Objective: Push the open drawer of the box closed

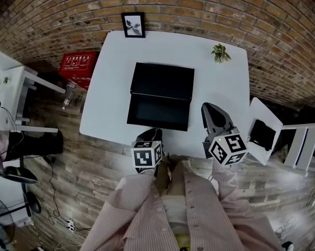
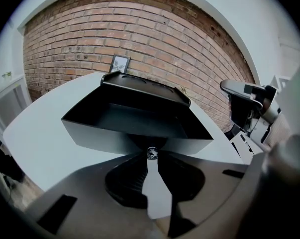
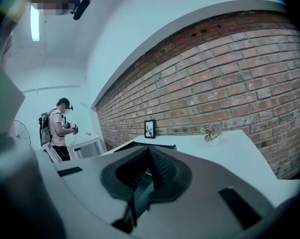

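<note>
The black box (image 1: 162, 80) sits in the middle of the white table (image 1: 225, 88). Its drawer (image 1: 158, 115) is pulled out toward the person, and it looks empty inside. On the front of the drawer is a little round knob (image 2: 151, 153).

The left gripper (image 2: 151, 157) is at the front of the drawer, near the table's edge. Its two jaws are pinched on the knob.

The right gripper (image 1: 212, 110) hangs over the table, just to the right of the drawer, and does not touch it. Its jaws are squeezed together with nothing between them.

At the back of the table, a small picture frame (image 1: 133, 24) leans by the brick wall (image 1: 199, 9). A little plant (image 1: 220, 53) stands at the far right corner. A red box (image 1: 79, 67) sits on the floor to the left of the table.
</note>
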`<state>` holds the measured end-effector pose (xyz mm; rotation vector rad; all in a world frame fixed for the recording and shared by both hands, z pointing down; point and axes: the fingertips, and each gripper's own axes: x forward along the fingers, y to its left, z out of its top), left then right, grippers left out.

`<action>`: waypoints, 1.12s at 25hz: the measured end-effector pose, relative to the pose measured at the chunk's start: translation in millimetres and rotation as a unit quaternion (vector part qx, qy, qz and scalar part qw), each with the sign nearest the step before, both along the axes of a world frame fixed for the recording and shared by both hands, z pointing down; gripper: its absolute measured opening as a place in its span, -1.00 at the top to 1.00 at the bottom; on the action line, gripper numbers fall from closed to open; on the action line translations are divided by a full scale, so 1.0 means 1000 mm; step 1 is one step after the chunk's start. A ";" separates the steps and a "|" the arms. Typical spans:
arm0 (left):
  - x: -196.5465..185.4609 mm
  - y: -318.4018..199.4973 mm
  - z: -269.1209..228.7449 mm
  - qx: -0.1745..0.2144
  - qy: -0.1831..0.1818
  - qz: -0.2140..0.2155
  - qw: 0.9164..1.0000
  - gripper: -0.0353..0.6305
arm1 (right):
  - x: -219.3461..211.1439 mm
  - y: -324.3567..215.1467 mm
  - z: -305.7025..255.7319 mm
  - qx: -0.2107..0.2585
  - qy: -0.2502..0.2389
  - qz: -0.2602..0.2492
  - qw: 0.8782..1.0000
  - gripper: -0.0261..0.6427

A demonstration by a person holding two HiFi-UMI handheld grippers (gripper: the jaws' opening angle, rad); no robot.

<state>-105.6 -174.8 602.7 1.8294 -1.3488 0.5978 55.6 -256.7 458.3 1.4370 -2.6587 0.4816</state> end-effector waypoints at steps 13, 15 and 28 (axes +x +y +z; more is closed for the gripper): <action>0.001 -0.006 -0.003 -0.005 0.001 0.009 1.000 0.72 | 0.003 -0.004 -0.005 0.007 -0.001 0.009 1.000 0.91; 0.002 -0.008 -0.003 -0.005 0.001 0.010 1.000 0.72 | 0.004 -0.004 -0.005 0.008 -0.001 0.012 1.000 0.91; 0.001 -0.021 -0.002 -0.007 -0.004 0.016 1.000 0.72 | 0.011 -0.012 -0.008 0.013 -0.001 0.024 1.000 0.91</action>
